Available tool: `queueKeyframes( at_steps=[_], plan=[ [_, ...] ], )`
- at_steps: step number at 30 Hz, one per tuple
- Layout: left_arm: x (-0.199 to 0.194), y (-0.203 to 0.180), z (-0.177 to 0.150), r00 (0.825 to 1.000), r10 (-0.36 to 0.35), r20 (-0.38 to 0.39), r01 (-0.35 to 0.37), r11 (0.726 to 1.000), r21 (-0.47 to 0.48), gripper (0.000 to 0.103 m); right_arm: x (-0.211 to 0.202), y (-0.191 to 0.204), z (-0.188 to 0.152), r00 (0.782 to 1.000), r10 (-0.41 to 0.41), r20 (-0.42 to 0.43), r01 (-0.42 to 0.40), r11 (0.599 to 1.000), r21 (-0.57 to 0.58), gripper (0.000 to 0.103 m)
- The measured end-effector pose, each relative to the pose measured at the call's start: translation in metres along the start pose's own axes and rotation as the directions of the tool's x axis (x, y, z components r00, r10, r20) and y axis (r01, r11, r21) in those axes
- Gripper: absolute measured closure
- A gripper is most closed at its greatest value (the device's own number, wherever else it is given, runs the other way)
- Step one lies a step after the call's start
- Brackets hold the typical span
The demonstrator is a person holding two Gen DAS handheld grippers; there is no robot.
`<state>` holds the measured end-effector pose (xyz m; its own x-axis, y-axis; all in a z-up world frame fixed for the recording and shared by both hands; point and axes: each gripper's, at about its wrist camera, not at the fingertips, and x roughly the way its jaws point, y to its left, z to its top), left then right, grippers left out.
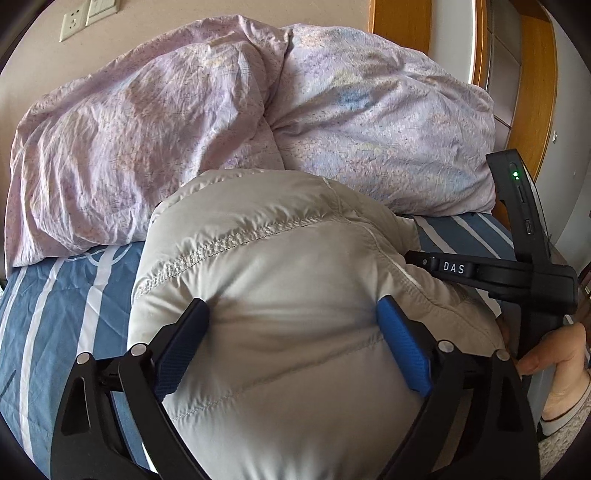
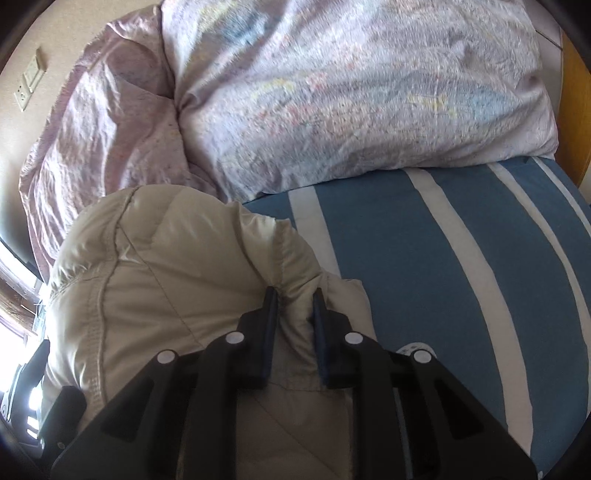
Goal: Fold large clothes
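Lying puffed up on the blue bedsheet with white stripes (image 2: 424, 266): a pale beige quilted down jacket (image 1: 295, 295), bulky, stitched seams running across its padded panels. Bunched along the far side of the bed, against the beige wall (image 1: 37, 44): a rumpled lilac duvet with a faint speckled print (image 1: 166, 129), its near edge touching the jacket's far edge in the left wrist view.

Left gripper (image 1: 293, 317), black with blue ribbed pads: jaws spread wide, set down over the jacket's broad middle, both pads (image 1: 402, 347) resting against the fabric without pinching any fold. Right gripper (image 2: 295, 295): jaws drawn nearly together and clamped on a raised ridge of the jacket, right at a stitched seam near the garment's right-hand edge (fabric visibly squeezed up between the two dark fingers). Seen from the left wrist camera, the same tool sits at the jacket's right side, a hand (image 1: 554, 354) wrapped around its handle.

Open room: a wide stretch of bare striped sheet to the right of the jacket, reaching to the duvet's edge and to the orange wooden bed frame (image 2: 576, 110). A narrower strip of sheet to the jacket's left. White wall sockets (image 1: 88, 14) high on the wall, well apart from everything.
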<state>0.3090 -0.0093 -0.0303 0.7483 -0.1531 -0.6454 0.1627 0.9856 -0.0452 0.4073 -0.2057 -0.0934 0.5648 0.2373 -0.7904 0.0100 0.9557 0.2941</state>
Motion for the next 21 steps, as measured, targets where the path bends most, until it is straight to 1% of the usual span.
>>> queueKeyframes(
  at_steps=[3,5,6,7,8,11,13,15,18,19,21],
  plan=[
    [0.008,-0.005,-0.001,1.0,0.007,0.009,-0.007,1.0,0.012,0.008,0.008,-0.004,0.0,1.0,0.0,0.011,0.0,1.0,0.01,0.084],
    [0.012,-0.008,-0.002,1.0,0.018,0.006,-0.018,1.0,0.02,0.006,0.006,-0.003,0.001,1.0,-0.004,0.016,0.005,1.0,-0.005,0.083],
    [0.012,-0.008,-0.003,1.0,0.022,0.003,-0.022,0.999,0.025,0.006,0.002,-0.002,0.001,1.0,-0.018,0.026,0.018,1.0,-0.019,0.082],
    [0.012,-0.007,-0.004,1.0,0.022,0.0,-0.022,0.999,0.027,0.006,-0.008,0.001,-0.001,0.998,-0.042,0.05,0.044,0.998,-0.037,0.075],
    [0.012,-0.006,-0.004,1.0,0.021,-0.002,-0.021,0.999,0.027,0.006,-0.022,0.002,-0.005,0.996,-0.037,0.076,0.04,0.998,-0.04,0.074],
    [0.01,-0.005,-0.004,1.0,0.022,-0.007,-0.022,0.999,0.025,0.006,-0.063,0.007,-0.021,0.991,0.05,0.125,-0.043,0.997,-0.062,0.074],
    [0.01,-0.006,-0.003,1.0,0.028,-0.011,-0.028,0.999,0.027,0.006,-0.081,0.013,-0.035,0.988,0.08,0.135,-0.065,0.992,-0.112,0.074],
    [0.009,-0.006,-0.003,0.999,0.03,-0.013,-0.03,0.999,0.026,0.006,-0.087,0.02,-0.05,0.991,0.077,0.109,-0.058,0.985,-0.165,0.074],
    [0.007,-0.007,-0.002,0.999,0.037,-0.012,-0.037,0.999,0.031,0.006,-0.069,0.024,-0.064,0.999,0.007,0.041,0.001,0.978,-0.208,0.074],
    [0.004,-0.008,-0.002,0.999,0.041,-0.011,-0.04,0.998,0.038,0.006,-0.06,0.024,-0.067,1.0,0.003,0.023,0.002,0.978,-0.211,0.074],
    [-0.007,-0.009,-0.001,0.999,0.035,-0.006,-0.035,0.998,0.045,0.007,-0.054,0.027,-0.065,1.0,-0.015,0.013,0.018,0.975,-0.22,0.074]
  ],
)
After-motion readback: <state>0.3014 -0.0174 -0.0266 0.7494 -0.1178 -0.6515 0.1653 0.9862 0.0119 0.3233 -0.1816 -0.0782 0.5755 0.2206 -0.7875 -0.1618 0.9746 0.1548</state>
